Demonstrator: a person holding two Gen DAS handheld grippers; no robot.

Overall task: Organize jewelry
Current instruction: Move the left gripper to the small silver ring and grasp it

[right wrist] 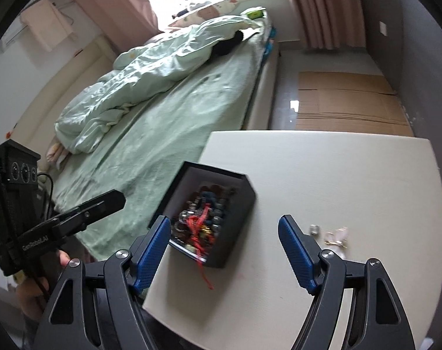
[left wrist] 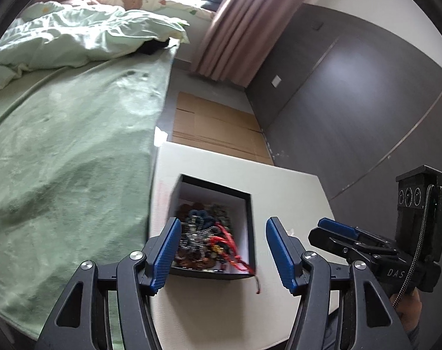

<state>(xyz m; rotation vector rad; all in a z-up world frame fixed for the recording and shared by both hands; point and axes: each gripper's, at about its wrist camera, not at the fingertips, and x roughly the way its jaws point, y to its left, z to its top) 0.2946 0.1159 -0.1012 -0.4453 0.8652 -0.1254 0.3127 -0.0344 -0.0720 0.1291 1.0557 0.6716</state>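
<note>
**Jewelry box between spread hand-held grippers**

Both the left hand-held gripper (left wrist: 224, 250) and the right hand-held gripper (right wrist: 224, 250) are seen spread, nothing pinched. Just ahead, a black box (right wrist: 235, 204) of tangled jewelry (left wrist: 203, 239) is set on the worktop (right wrist: 352, 175). Small pieces (right wrist: 335, 234) are seen right of the right one. A bed (right wrist: 162, 116) lies beyond.

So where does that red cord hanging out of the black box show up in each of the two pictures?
Left wrist view: the red cord lies low and centre, draped over the near right corner of the black box, between the blue fingers.
Right wrist view: it sits low, left of centre, spilling over the box's near wall onto the white table.
Shared landmark: the cardboard sheets on the floor behind the table.
</note>
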